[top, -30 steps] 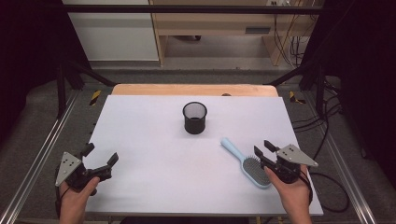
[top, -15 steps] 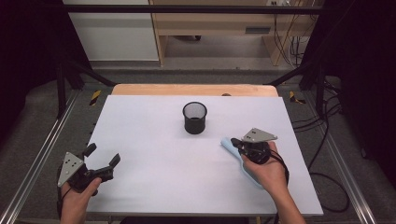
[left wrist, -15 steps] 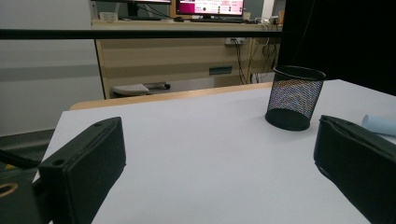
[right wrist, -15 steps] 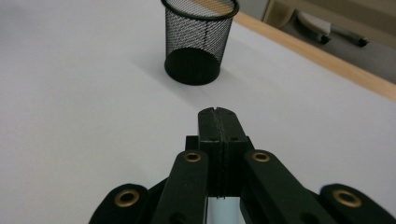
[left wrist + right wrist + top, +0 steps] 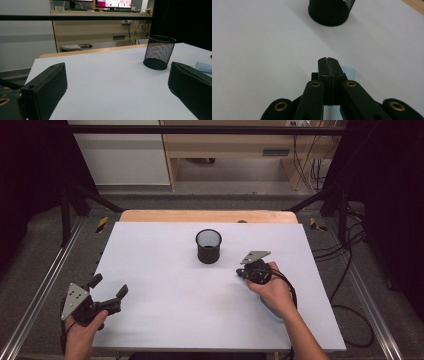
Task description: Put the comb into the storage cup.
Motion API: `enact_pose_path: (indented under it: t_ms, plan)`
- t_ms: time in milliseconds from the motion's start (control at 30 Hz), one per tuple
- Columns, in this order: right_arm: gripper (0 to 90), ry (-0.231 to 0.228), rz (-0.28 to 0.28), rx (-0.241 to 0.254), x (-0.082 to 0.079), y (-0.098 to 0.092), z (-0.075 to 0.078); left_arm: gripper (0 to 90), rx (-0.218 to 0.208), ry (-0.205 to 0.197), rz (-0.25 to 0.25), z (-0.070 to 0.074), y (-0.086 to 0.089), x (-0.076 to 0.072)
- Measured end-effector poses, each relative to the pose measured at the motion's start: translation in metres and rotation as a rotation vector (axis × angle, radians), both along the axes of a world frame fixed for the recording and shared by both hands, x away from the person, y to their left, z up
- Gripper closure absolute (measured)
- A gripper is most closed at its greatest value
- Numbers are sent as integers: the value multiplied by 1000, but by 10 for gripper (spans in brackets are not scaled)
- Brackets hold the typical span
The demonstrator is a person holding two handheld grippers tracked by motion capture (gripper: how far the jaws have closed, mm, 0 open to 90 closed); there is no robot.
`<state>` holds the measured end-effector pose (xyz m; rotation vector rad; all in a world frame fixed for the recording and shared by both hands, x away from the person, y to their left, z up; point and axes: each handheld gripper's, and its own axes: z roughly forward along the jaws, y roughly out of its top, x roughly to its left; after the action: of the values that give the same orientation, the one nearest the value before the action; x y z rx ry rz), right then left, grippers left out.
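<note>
A black mesh pen cup (image 5: 208, 246) (image 5: 159, 52) (image 5: 329, 11) stands upright near the middle of the white table. A light blue brush (image 5: 270, 313) lies at the right, mostly hidden under the person's right hand. Its handle end (image 5: 350, 72) shows just beside and below the jaw tips of my right gripper. My right gripper (image 5: 240, 272) (image 5: 329, 60) is low over the table, a short way to the right of the cup and nearer the person. Its jaws are shut flat together with nothing between them. My left gripper (image 5: 107, 287) (image 5: 117, 85) rests at the near left, open and empty.
The white table top (image 5: 165, 270) ends in a wooden strip (image 5: 200, 216) at the far side. Metal frame rails (image 5: 40, 292) run along the left edge, and cables (image 5: 350, 270) lie on the floor at the right. A desk with monitors (image 5: 113, 3) stands beyond the table.
My right gripper has moved from the near right edge up and left toward the cup, passing over the brush, and its jaws have gone from open to shut. The left gripper has stayed put.
</note>
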<state>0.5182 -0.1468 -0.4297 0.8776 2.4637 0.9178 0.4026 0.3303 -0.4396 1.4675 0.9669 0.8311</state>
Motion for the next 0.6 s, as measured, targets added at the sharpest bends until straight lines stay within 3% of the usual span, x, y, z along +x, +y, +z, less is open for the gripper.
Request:
enact_pose_path:
  t_ms: [467,600]
  plan:
    - [900,68,55,-157,20,13,-14,24,5,-2,-1,0,0,0]
    - [900,80,75,-167,24,12,-17,24,16,-6,3,0,0,0]
